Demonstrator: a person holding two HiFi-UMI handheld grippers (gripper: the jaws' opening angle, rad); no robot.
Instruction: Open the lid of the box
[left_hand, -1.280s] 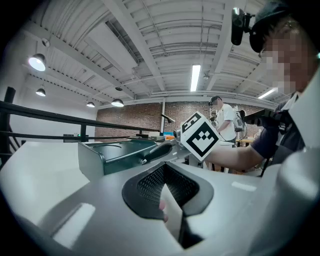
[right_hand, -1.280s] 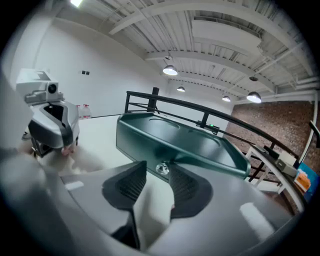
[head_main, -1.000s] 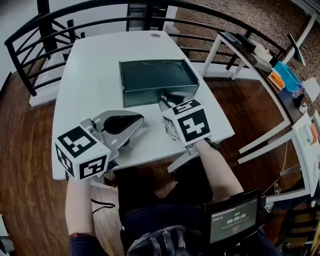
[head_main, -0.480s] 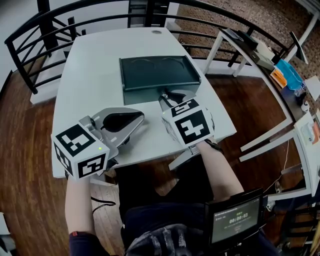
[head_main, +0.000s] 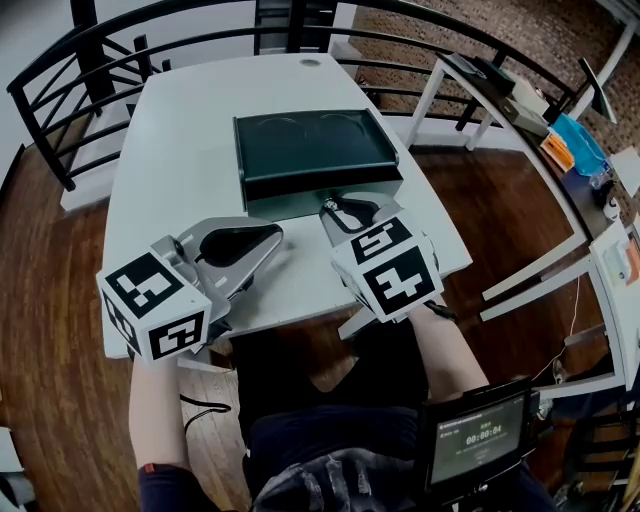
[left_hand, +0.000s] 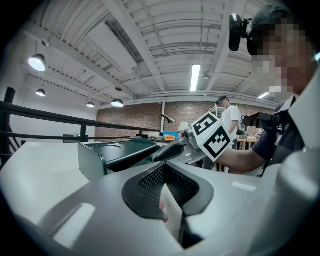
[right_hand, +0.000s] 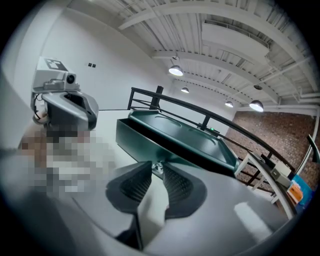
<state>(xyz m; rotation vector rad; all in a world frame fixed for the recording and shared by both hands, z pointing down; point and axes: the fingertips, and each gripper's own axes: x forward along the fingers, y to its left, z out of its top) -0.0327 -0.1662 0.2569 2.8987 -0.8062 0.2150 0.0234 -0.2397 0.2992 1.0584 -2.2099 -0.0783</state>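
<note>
A dark green box (head_main: 310, 150) lies on the white table (head_main: 170, 150). Its lid (right_hand: 185, 131) is tilted up at the front, and a dark gap shows under it. My right gripper (head_main: 347, 207) is at the middle of the box's front edge. Its jaws are narrowly set on the small metal latch (right_hand: 157, 168) of the lid and are still closing a little. My left gripper (head_main: 272, 234) rests on the table left of the box's front, its pads (left_hand: 150, 182) together on nothing. The left gripper view shows the box (left_hand: 107, 155) and the right gripper's marker cube (left_hand: 212, 136).
A black railing (head_main: 100, 60) runs round the far side of the table. A white side table (head_main: 510, 95) with small items stands at the right. A tablet screen (head_main: 480, 445) hangs at my waist. A person (left_hand: 230, 117) stands far off by the brick wall.
The lid's front edge has risen off the box body. My right gripper has drawn back slightly toward me with the latch. The left gripper has hardly moved.
</note>
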